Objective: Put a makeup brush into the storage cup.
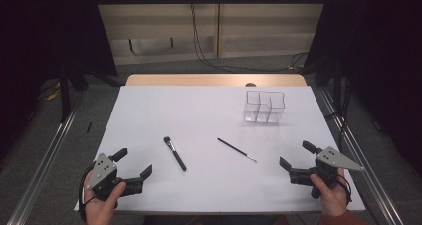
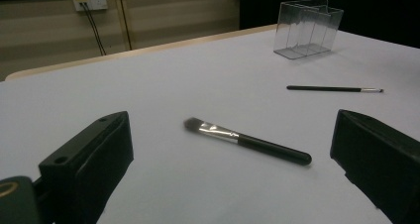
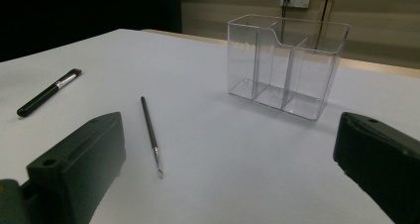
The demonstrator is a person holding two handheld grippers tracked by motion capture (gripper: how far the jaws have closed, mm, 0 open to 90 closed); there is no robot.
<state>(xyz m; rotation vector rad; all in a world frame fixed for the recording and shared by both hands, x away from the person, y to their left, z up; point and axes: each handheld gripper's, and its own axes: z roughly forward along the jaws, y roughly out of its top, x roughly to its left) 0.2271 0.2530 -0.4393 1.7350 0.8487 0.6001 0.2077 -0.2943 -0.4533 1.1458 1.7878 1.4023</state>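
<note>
Black brushes, clear organizer, white table.

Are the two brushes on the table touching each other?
Apart. The high view shows bare white table between the thick brush and the thin brush; the left gripper view shows the same gap.

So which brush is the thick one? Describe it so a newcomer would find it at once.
On the white table, look ahead of the left gripper, far from the clear box. The thick brush lies flat there, with a silver collar and flat bristles; the thin brush to its right is far slimmer.
</note>
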